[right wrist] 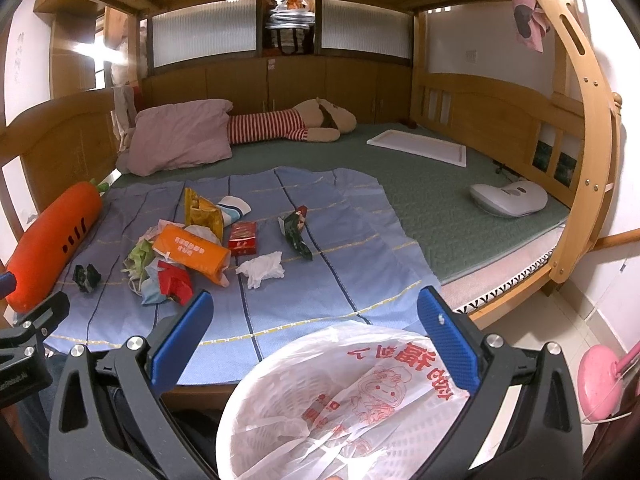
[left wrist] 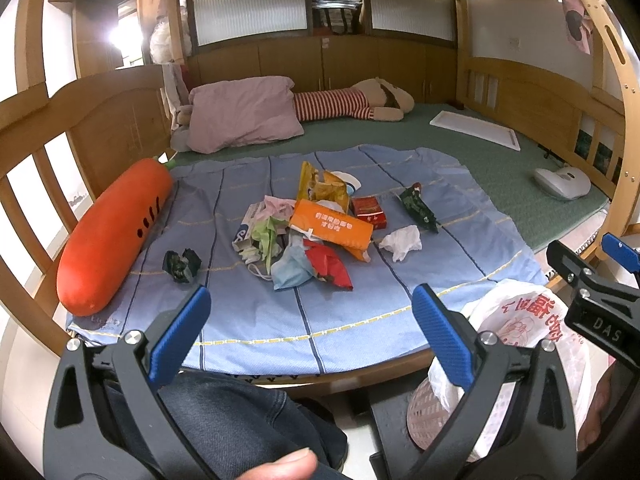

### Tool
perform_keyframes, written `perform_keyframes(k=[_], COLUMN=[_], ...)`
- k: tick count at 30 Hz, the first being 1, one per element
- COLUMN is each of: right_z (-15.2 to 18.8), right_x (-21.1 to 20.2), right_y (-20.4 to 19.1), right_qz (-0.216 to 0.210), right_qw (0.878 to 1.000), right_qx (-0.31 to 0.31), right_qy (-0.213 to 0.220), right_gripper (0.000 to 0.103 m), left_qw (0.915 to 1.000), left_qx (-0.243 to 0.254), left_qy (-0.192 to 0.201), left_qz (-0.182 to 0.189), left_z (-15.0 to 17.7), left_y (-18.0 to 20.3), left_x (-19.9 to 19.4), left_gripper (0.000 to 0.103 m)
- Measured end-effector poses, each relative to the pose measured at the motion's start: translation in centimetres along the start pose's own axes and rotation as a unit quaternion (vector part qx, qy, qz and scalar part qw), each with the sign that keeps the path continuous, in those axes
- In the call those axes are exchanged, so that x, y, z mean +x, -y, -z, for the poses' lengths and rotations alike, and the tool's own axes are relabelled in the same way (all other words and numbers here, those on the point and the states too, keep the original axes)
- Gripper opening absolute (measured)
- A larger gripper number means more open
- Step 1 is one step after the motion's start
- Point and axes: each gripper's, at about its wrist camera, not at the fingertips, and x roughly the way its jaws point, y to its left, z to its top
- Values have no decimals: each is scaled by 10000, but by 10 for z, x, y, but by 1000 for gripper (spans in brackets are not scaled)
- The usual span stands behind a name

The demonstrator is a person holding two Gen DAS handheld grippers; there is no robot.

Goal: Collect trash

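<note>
Trash lies in a loose heap [left wrist: 304, 232] on the light blue striped bedsheet [left wrist: 360, 312] spread over the near part of the wooden bunk bed. In it I see an orange rectangular packet with white print [left wrist: 332, 226], a yellow snack bag [left wrist: 320, 186] behind it, a red cigarette box [left wrist: 370, 210] to its right, a red crumpled wrapper [left wrist: 330, 266] nearer me, and a pale blue face mask [left wrist: 290, 268] beside that. A crumpled white tissue [left wrist: 402, 242] sits apart on the right, a dark green wrapper [left wrist: 418, 206] farther right, and a small dark crumpled wrapper [left wrist: 182, 266] off to the left near the orange carrot-shaped plush pillow [left wrist: 112, 232].

My left gripper [left wrist: 310, 316] hovers short of the bed edge, its blue-padded jaws wide apart and empty. My right gripper [right wrist: 312, 320] is likewise spread, holding nothing, poised above the white basket lined with a red-printed plastic bag [right wrist: 340, 392], which stands on the floor just beside the bed's near edge.
</note>
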Motion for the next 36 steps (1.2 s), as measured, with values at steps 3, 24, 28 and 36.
perform_keyframes(k=[3,24,28,36], right_z=[-2,-20,-28,-53], right_x=[5,89,104,206], right_y=[-5,-48,-86,-169], right_qz=[122,-517,-499,-964], right_qw=[9999,9893,9878,9754], right_qx=[-95,200,-199,153], right_qy=[-35,-1352,-1458,-1977], right_gripper=[100,93,86,86], left_qw=[10000,9636,9473,9199], left_qx=[-1,-1959,-2467,-2797], left_qy=[-85,-1820,-2043,-2748], left_qz=[11,23,-42,-65], left_z=[2,-38,-18,4], left_y=[-2,-253,-296,-295], left_x=[8,252,290,325], left_gripper=[100,58,83,90])
